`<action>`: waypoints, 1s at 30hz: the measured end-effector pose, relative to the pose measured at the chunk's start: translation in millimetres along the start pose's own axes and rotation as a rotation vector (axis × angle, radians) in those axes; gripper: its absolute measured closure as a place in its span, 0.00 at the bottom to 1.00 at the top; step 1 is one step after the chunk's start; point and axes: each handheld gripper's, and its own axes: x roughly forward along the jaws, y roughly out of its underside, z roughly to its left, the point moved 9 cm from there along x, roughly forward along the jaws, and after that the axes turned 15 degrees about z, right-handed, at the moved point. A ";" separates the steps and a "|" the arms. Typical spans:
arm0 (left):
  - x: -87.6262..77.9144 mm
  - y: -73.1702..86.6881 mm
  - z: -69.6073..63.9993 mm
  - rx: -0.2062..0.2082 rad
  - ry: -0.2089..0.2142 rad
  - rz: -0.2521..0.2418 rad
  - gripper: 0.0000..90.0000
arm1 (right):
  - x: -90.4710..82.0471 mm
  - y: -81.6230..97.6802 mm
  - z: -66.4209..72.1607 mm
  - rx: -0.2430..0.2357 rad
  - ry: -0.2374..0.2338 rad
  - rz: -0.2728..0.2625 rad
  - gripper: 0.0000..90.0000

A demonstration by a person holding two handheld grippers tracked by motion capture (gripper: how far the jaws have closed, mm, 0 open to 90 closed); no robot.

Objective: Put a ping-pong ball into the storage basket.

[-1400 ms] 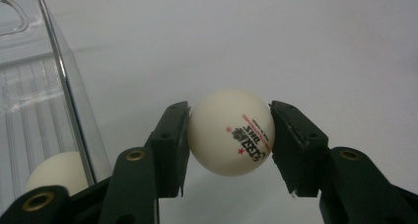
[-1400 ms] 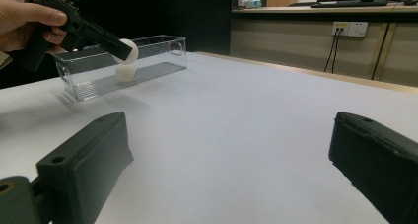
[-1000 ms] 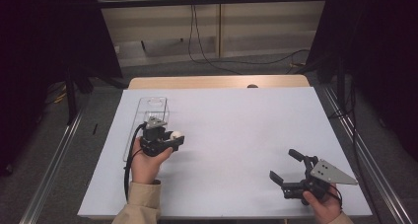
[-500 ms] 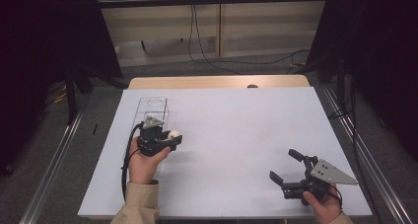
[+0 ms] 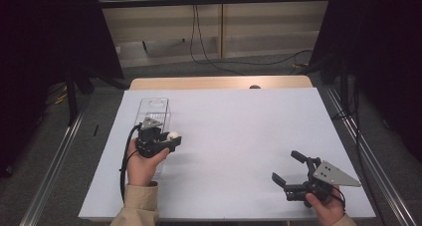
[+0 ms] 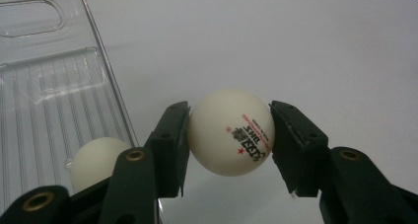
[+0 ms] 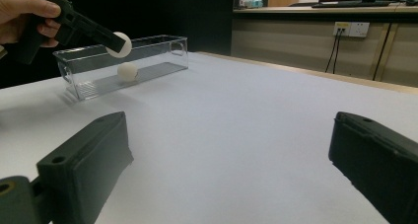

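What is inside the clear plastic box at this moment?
One white ping-pong ball lies on the floor of the clear plastic box. In the high view, the left hand-held gripper covers that part of the box.

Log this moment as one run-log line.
left gripper: shut on printed ball, beside clear bin | bin: one plain ball inside | right gripper: open, empty

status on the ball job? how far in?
Done: one ball already lies in the clear box. In hand: the left gripper is shut on a second ball, held just beside the box, above the table. Left: drop it in. The right gripper waits open, empty.
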 end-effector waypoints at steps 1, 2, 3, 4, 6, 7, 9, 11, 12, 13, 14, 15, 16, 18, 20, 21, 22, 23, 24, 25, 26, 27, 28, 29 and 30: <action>-0.4 0.0 0.6 0.001 -0.003 -0.002 0.57 | -0.2 0.0 -0.4 0.002 0.002 0.000 0.02; -1.1 0.2 1.5 0.001 -0.006 -0.001 0.57 | -0.3 0.1 -0.5 0.002 0.003 0.000 0.02; -1.4 0.4 2.0 0.000 -0.008 0.000 0.57 | -0.3 0.1 -0.5 0.002 0.003 0.000 0.02; -2.3 0.6 3.1 -0.004 -0.007 -0.001 0.57 | -0.3 0.0 -0.5 0.000 0.003 0.000 0.02; -2.9 0.6 3.4 -0.003 -0.008 -0.002 0.57 | -0.2 0.1 -0.2 0.000 0.002 0.001 0.02; -2.9 0.6 3.3 -0.006 -0.008 -0.003 0.57 | 0.0 0.1 -0.2 0.000 0.002 0.001 0.02; -2.9 0.7 3.1 -0.008 -0.007 -0.003 0.57 | 0.0 -0.1 0.0 0.000 0.000 -0.001 0.02; -3.3 0.7 3.7 -0.008 -0.007 -0.004 0.57 | -0.2 -0.1 -0.2 0.000 0.002 0.000 0.02; -3.4 0.7 3.7 -0.008 -0.006 -0.005 0.57 | -0.2 -0.1 -0.2 0.000 0.002 -0.001 0.02; -3.4 0.7 3.7 -0.008 -0.006 -0.005 0.57 | -0.2 -0.1 -0.2 0.000 0.002 0.000 0.02; -3.8 0.9 3.8 -0.009 -0.008 -0.003 0.57 | -0.2 0.0 -0.2 0.000 0.002 0.000 0.02; -4.0 0.6 3.8 -0.011 -0.008 -0.006 0.57 | -0.2 -0.1 -0.1 0.000 0.001 0.000 0.02; -4.3 0.5 3.9 -0.013 -0.008 -0.007 0.57 | -0.2 -0.1 -0.1 0.000 0.001 0.000 0.02; -5.0 1.0 4.4 -0.008 -0.006 0.000 0.57 | 0.0 -0.1 0.0 -0.001 0.001 0.000 0.02; -5.0 1.1 4.6 -0.009 -0.005 -0.001 0.57 | -0.1 0.0 -0.1 0.000 0.001 0.000 0.02; -5.2 1.2 5.0 -0.012 -0.006 -0.003 0.57 | -0.1 -0.1 -0.1 0.000 0.001 0.000 0.02; -5.2 1.2 5.0 -0.012 -0.006 -0.003 0.57 | -0.1 -0.1 -0.1 0.000 0.001 0.000 0.02; -6.1 1.4 5.5 -0.014 -0.005 -0.002 0.57 | -0.2 0.0 -0.3 0.001 0.002 0.000 0.02; -6.6 1.4 5.8 -0.011 -0.007 -0.001 0.57 | -0.2 -0.1 -0.2 0.001 0.001 0.000 0.02; -6.6 1.4 5.8 -0.011 -0.007 -0.001 0.57 | -0.2 -0.1 -0.1 0.000 0.001 -0.001 0.02; -7.1 1.2 5.9 -0.010 -0.006 -0.004 0.57 | -0.2 -0.1 -0.1 0.000 0.001 -0.001 0.02; -8.1 0.8 6.1 -0.016 -0.008 -0.009 0.57 | -0.2 -0.1 -0.1 0.000 0.001 0.000 0.02; -8.4 0.6 6.3 -0.019 -0.008 -0.012 0.57 | -0.2 -0.1 -0.2 0.000 0.001 0.000 0.02; -9.0 0.7 6.8 -0.019 -0.009 -0.011 0.57 | -0.2 -0.1 -0.2 0.000 0.002 -0.001 0.02; -9.0 0.7 6.8 -0.019 -0.009 -0.011 0.57 | -0.2 -0.1 -0.2 0.000 0.002 -0.001 0.02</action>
